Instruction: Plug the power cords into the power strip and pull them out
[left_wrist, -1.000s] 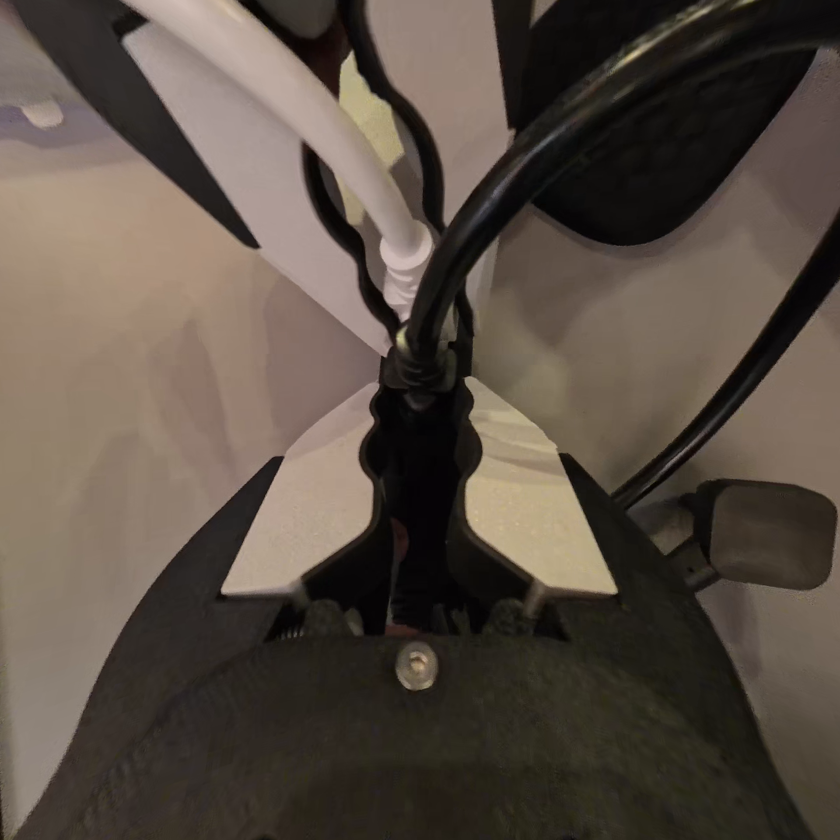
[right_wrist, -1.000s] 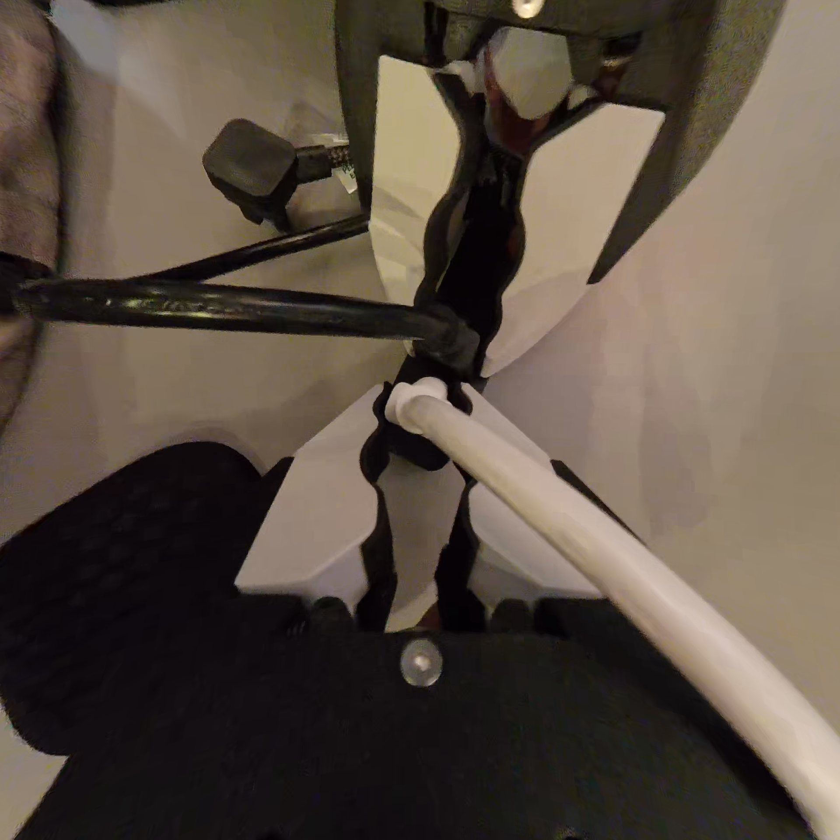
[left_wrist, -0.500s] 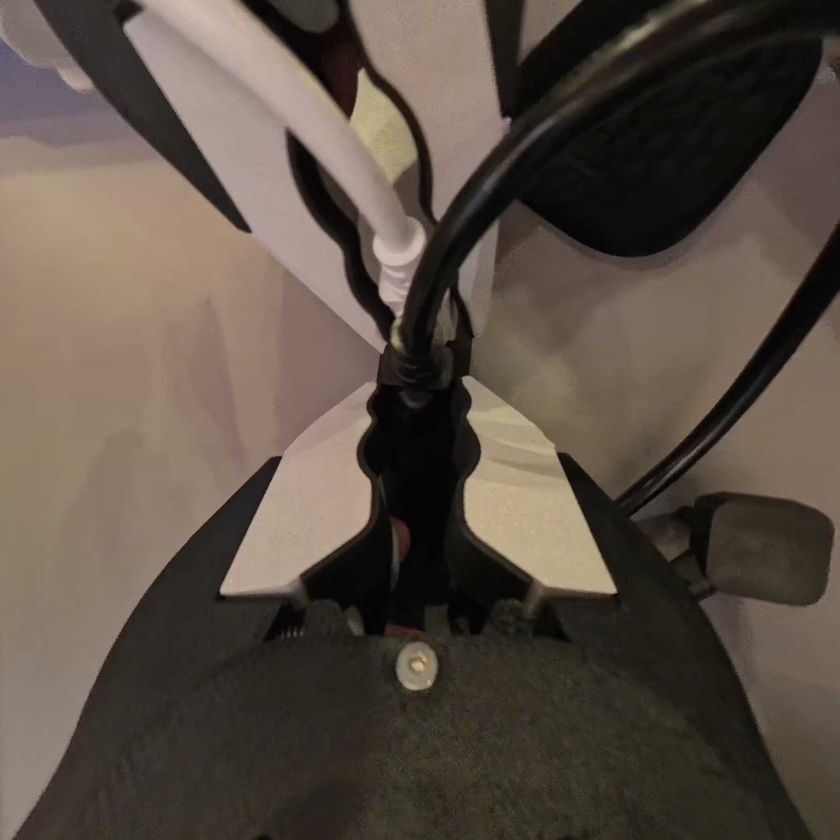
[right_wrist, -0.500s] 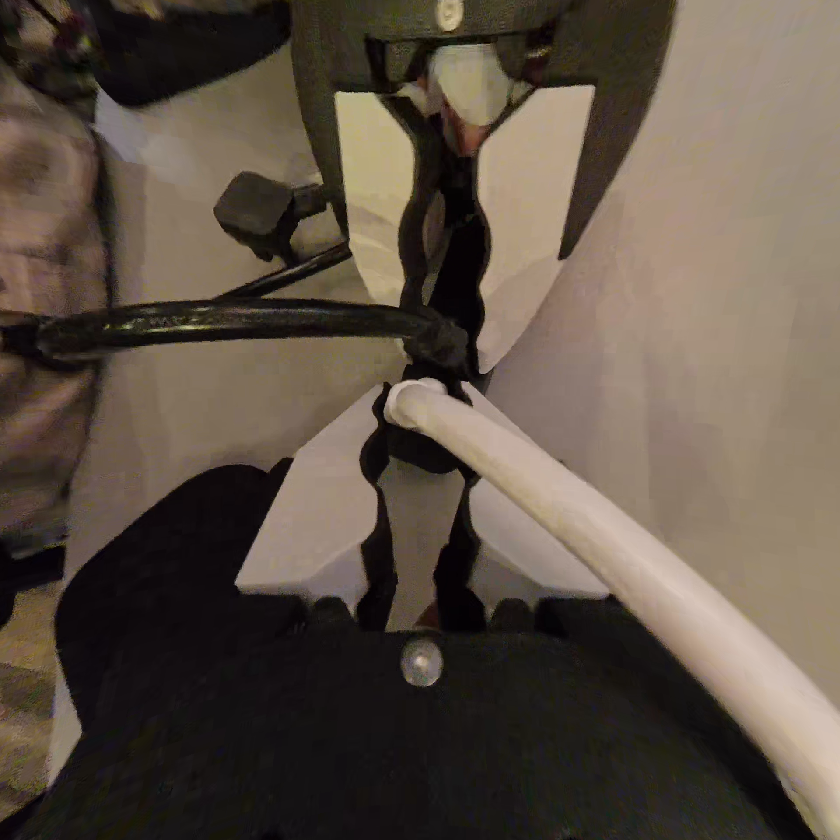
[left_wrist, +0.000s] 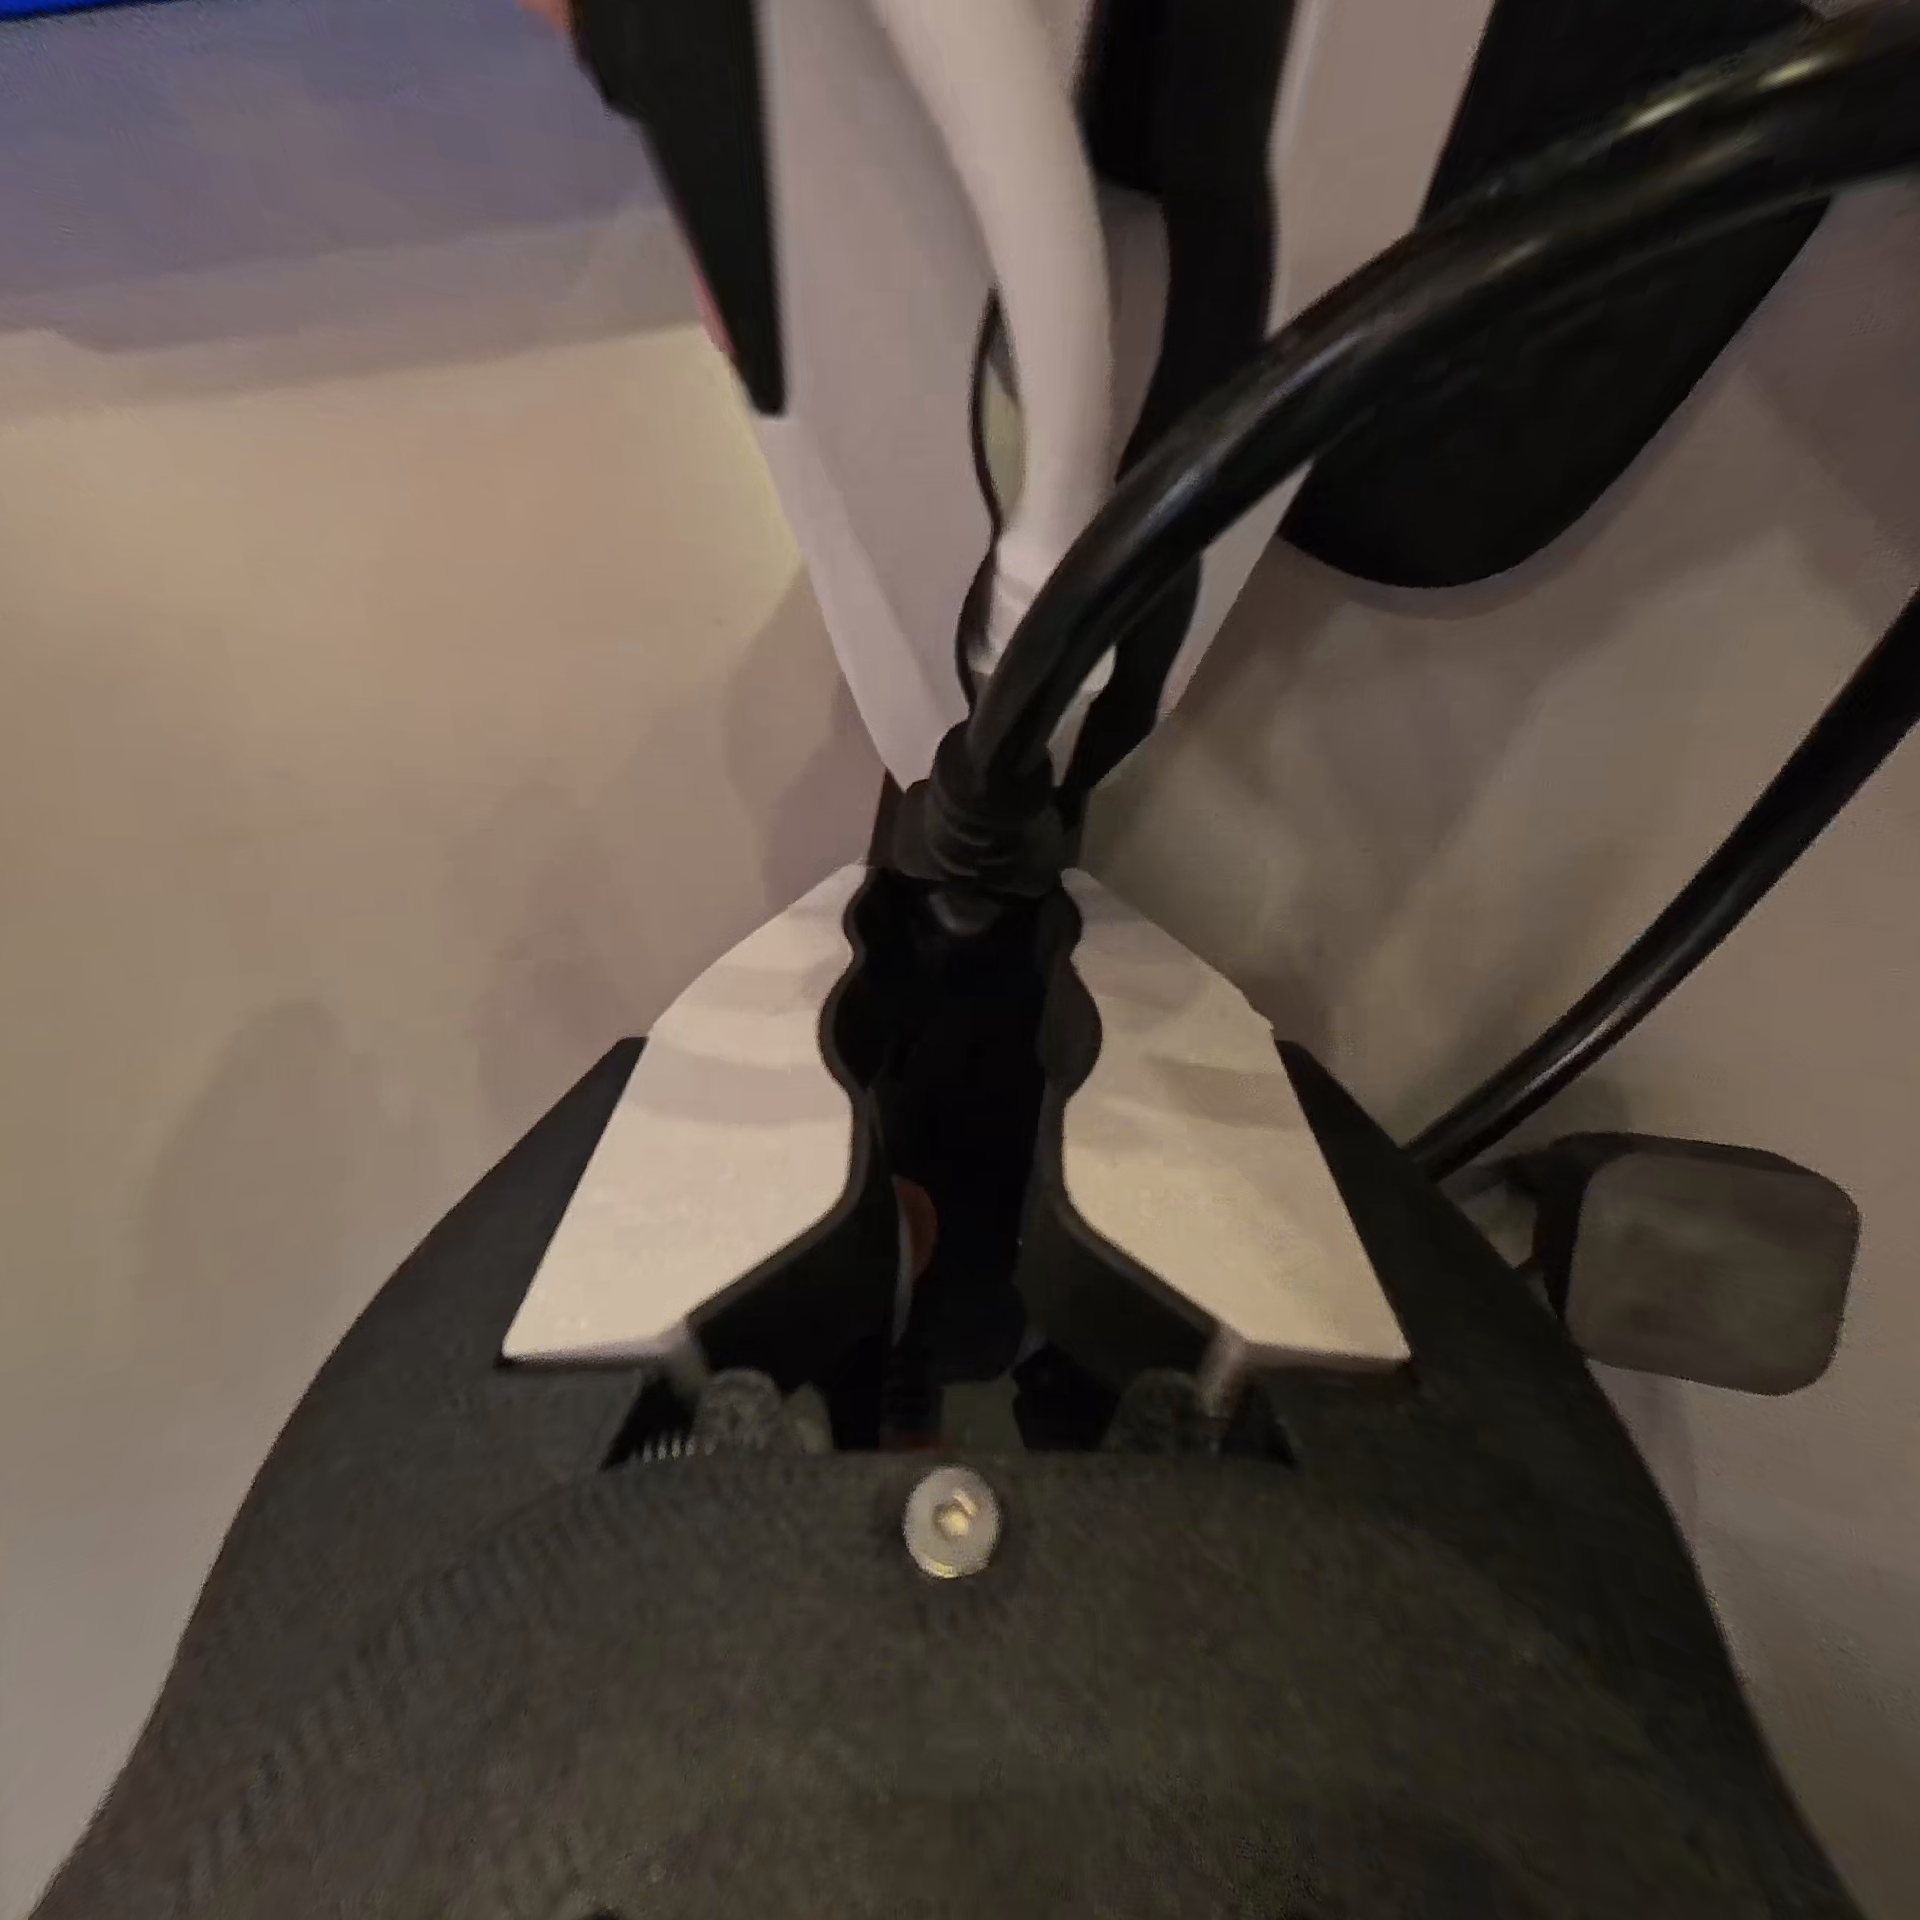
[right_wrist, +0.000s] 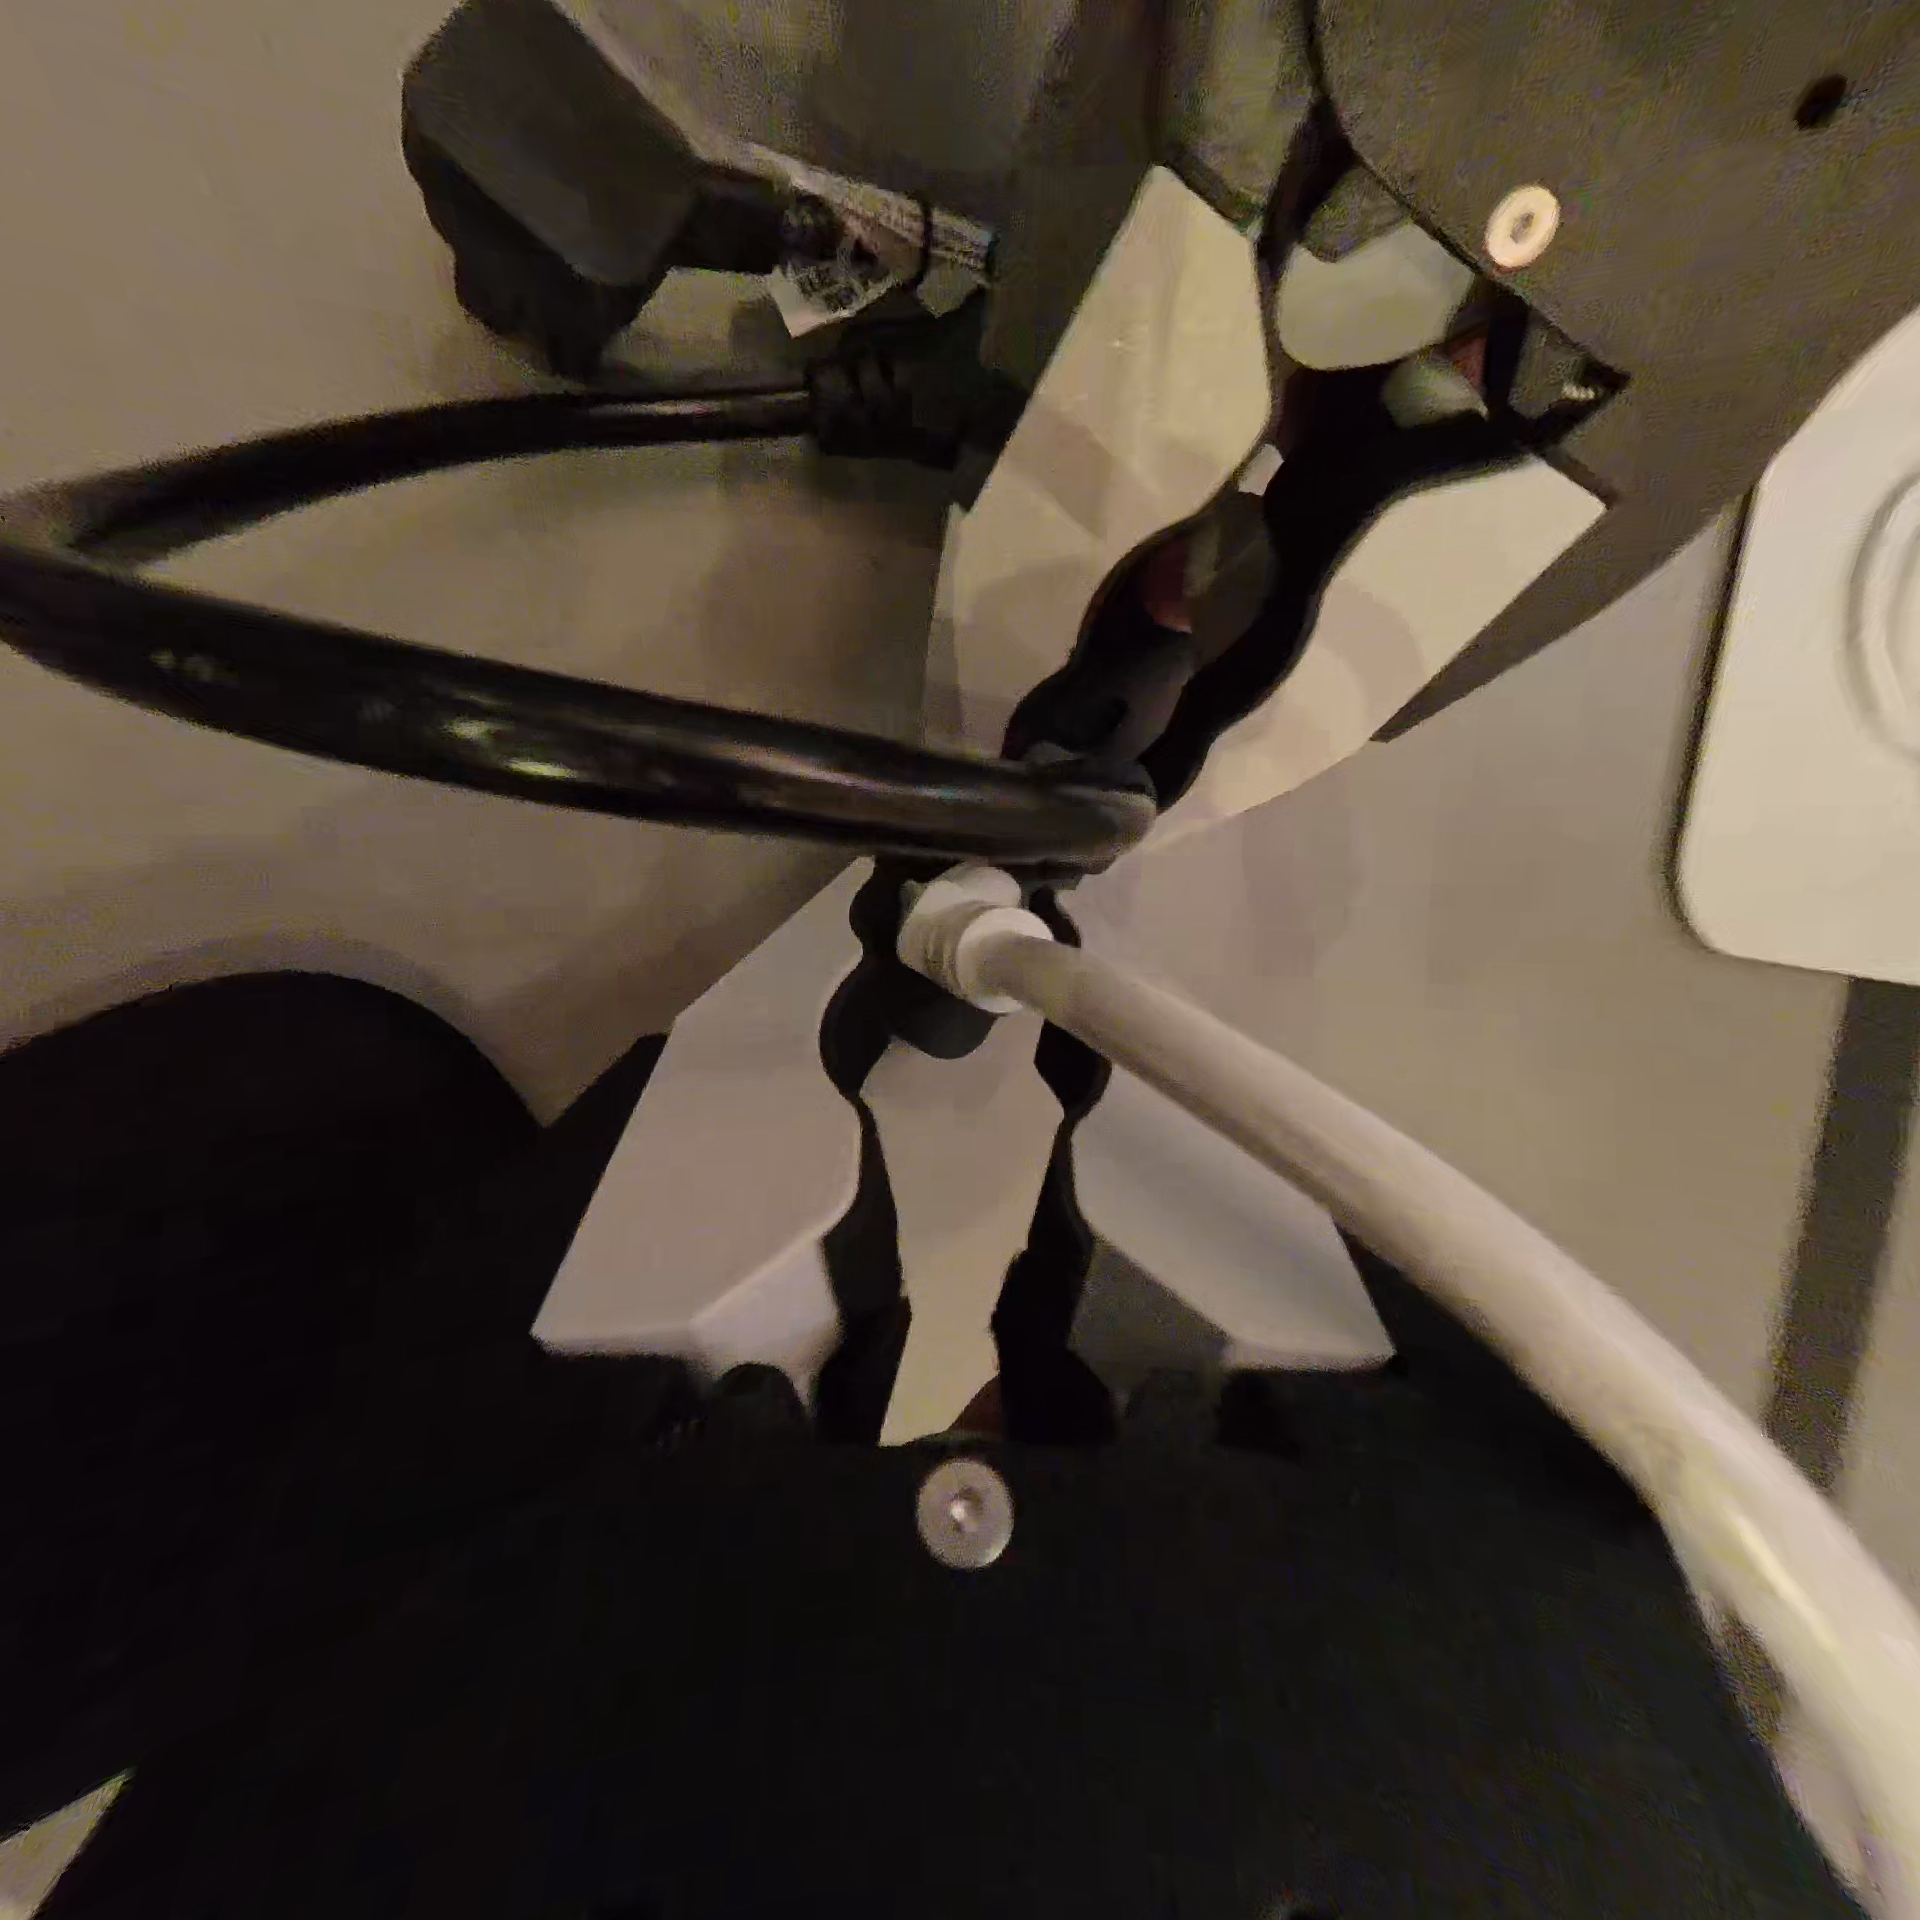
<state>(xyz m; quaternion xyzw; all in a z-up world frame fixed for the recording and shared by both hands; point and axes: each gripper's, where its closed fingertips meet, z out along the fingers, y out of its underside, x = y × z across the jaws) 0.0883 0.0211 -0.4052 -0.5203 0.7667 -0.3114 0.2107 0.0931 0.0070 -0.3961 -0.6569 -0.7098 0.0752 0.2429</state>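
My left gripper (left_wrist: 966, 873) is shut on the ribbed end of a thick black power cord (left_wrist: 1195, 436), which arcs up and to the right. My right gripper (right_wrist: 966, 914) is shut on the end of a white cord (right_wrist: 1299, 1132), which runs down to the right. The two grippers meet tip to tip above a pale tabletop (left_wrist: 364, 727). In the right wrist view the left gripper (right_wrist: 1112, 821) comes in from the upper right, with the black cord (right_wrist: 468, 727) looping left. A white power strip (right_wrist: 1829, 727) shows at the right edge. Whether the two held ends are joined is hidden.
A loose black plug (left_wrist: 1704, 1268) lies on the table right of my left gripper. It also shows in the right wrist view (right_wrist: 561, 208), with a braided cable and a small tag. A dark oval pad (left_wrist: 1558, 364) sits beyond the cords. Both grippers' tips are close together, under 4 cm apart.
Both grippers keep their holds and stay tip to tip. The right wrist view has swung round, bringing the white power strip into view at the right. The opposite gripper now stands more upright in the left view.
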